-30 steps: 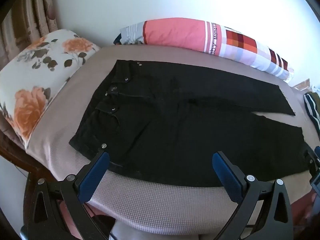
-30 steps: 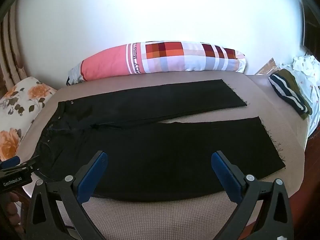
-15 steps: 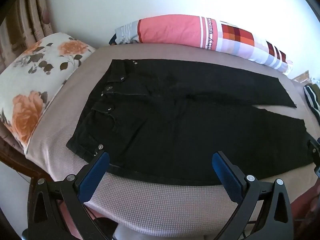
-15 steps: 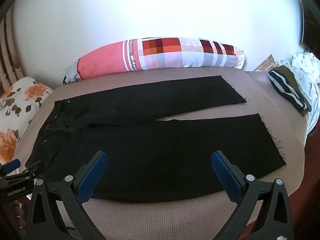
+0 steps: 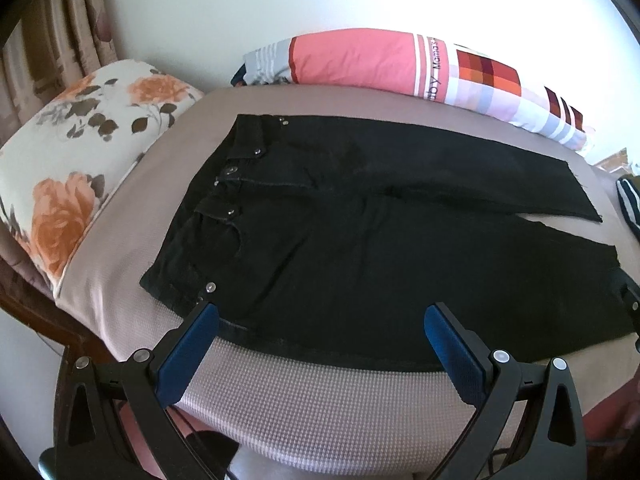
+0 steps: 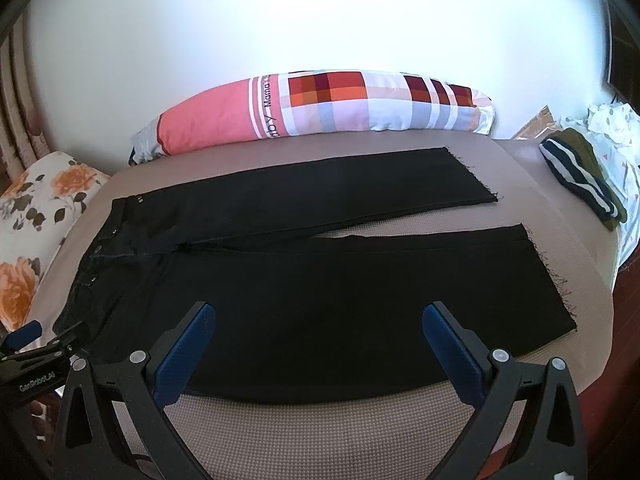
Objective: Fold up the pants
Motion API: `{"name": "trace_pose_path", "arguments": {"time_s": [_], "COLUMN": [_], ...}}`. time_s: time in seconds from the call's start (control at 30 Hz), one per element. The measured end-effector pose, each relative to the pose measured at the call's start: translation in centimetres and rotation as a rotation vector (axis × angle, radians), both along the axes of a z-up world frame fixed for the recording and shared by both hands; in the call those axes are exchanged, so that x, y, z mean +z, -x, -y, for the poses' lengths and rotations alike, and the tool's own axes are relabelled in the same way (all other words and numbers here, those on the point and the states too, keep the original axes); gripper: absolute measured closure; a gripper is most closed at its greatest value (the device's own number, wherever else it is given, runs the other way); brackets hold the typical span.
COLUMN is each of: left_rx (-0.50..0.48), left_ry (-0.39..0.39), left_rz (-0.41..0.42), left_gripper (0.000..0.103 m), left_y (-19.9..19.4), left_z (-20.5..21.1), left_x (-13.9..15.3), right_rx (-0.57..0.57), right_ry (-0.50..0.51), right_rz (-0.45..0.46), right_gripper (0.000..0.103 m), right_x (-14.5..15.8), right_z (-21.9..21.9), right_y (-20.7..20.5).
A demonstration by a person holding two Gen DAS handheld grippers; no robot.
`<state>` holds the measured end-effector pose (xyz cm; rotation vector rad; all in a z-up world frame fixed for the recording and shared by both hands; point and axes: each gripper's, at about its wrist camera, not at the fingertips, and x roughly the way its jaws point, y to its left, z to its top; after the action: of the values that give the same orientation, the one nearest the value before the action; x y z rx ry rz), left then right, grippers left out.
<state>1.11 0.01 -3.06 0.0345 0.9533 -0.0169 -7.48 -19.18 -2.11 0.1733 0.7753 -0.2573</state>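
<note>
Both cameras have shifted only slightly since a second ago, the left one edging closer to the waistband corner, while the black pants lie as they did. They are spread flat on the taupe waffle-textured bed cover, front up, with silver rivets and a button showing at the waistband. The two legs run out toward the right, split in a narrow V, and their hems are raw and frayed.

Ahead of the left gripper, the near edge of the pants lies just past its blue-padded fingertips; the jaws stand wide apart and hold nothing. The right gripper is likewise spread wide and empty, its tips over the near leg, though contact with the cloth cannot be judged.

Beyond the pants from both tools, a long pink and checked bolster lies against the white wall. Off to the left sits a floral pillow. To the far right of the right gripper rests a folded striped garment.
</note>
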Motion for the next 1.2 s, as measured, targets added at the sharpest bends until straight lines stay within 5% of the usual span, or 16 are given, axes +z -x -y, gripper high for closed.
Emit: {"name": "trace_pose_path", "arguments": {"time_s": [1.2], "left_rx": [-0.030], "left_ry": [-0.018], "left_rz": [0.008], "left_gripper": [0.001], "left_y": [-0.14], "left_z": [0.49], "left_x": [0.14], "right_rx": [-0.005], "right_ry": [0.006], "right_rz": [0.003], "right_gripper": [0.000], "right_x": [0.42], "right_z": [0.32], "right_y": [-0.01]}}
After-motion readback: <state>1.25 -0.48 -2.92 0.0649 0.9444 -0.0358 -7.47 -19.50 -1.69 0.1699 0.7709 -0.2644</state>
